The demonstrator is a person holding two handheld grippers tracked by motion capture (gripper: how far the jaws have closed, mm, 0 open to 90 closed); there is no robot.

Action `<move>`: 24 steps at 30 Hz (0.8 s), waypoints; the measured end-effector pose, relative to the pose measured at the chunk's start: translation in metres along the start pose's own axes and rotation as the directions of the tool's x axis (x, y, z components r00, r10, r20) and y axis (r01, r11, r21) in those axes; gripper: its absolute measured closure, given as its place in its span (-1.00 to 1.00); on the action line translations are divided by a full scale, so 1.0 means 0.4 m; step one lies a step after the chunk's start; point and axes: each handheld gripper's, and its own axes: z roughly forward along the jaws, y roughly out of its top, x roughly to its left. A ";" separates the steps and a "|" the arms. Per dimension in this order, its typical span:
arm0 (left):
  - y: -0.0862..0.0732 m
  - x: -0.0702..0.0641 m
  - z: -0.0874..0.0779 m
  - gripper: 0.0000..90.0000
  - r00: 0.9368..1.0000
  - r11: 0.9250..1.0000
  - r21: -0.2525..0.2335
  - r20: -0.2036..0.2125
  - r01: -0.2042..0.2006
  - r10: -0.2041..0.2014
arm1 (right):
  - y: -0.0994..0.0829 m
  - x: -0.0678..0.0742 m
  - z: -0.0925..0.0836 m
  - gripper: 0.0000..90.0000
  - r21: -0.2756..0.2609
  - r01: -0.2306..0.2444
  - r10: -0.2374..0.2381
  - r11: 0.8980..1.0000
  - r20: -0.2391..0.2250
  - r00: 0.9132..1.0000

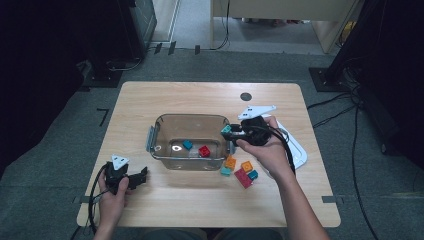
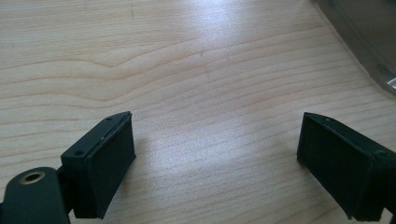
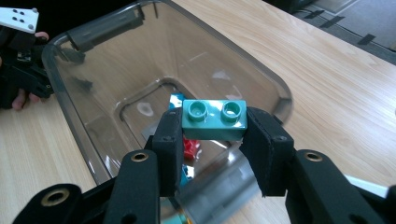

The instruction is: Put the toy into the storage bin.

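My right gripper [image 1: 231,132] [image 3: 214,127] is shut on a teal two-stud brick [image 3: 214,119] [image 1: 227,129], held level over the right rim of a clear plastic bin [image 1: 161,125] [image 3: 79,121]. Inside the bin lie a blue brick [image 1: 187,144] and a red brick [image 1: 204,151] [image 3: 190,148]. My left gripper [image 1: 142,176] [image 2: 215,163] rests open near the table's front left corner, with bare wood between its jaws. The bin's corner [image 2: 373,56] shows at the upper right of the left gripper view.
Loose bricks lie on the table just right of the bin's front: orange ones [image 1: 230,162] [image 1: 247,166], teal ones [image 1: 226,171] [image 1: 253,174] and a red-pink one [image 1: 243,178]. A white lid [image 1: 299,152] lies behind my right hand. A dark round hole [image 1: 245,96] sits near the far edge.
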 end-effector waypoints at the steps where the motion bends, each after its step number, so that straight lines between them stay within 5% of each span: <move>1: 0.000 0.000 0.000 -0.76 1.000 1.000 0.000 0.000 0.000 0.000 | 0.006 0.004 0.007 0.34 0.001 0.006 -0.006 1.000 -0.002 1.000; 20: 0.000 0.000 0.000 -0.75 1.000 1.000 0.000 0.000 0.000 0.000 | 0.060 0.051 0.135 0.32 0.097 0.051 -0.044 0.994 -0.074 0.996; 24: 0.000 0.000 0.000 -0.76 1.000 1.000 0.000 0.000 0.000 0.000 | 0.061 0.054 0.146 0.15 0.103 0.050 -0.041 0.993 -0.085 0.995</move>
